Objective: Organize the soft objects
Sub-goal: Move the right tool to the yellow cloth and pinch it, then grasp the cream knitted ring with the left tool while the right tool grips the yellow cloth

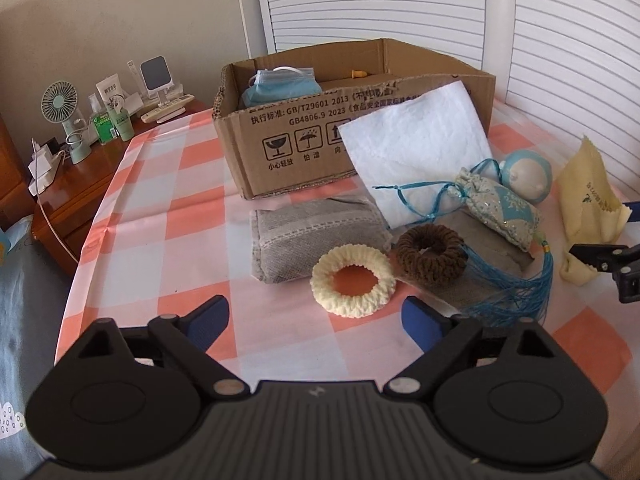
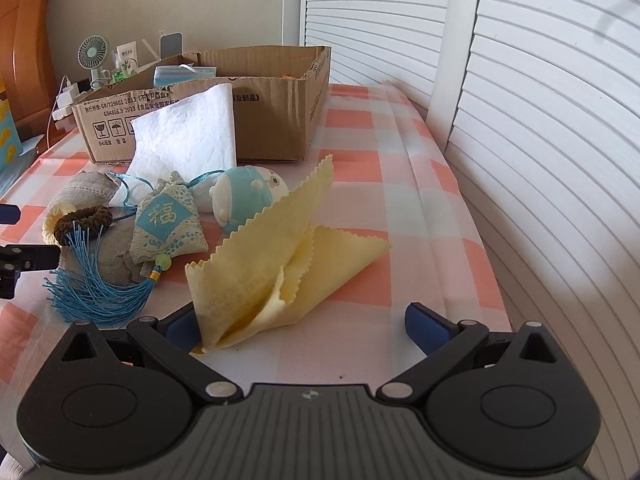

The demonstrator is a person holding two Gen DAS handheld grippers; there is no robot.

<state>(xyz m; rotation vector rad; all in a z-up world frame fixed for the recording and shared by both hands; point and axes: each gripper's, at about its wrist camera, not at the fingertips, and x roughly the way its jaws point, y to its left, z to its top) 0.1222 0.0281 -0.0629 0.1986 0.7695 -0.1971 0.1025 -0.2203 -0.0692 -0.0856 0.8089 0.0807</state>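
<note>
Yellow cloth (image 2: 280, 256) btwn right gripper (image 2: 308, 326) fingers (spread wide, w/o contact).

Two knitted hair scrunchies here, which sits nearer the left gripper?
The cream knitted scrunchie; the brown knitted scrunchie lies beyond it, to its right.

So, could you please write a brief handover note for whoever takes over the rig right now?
Left claw: open, empty, before the cream knitted ring.
Right claw: open, its left finger against the pale yellow cloth.
Done: blue face masks in the cardboard box.
Left on the checked tablecloth: brown scrunchie, embroidered sachet, blue plush, white tissue, grey pouches.
</note>
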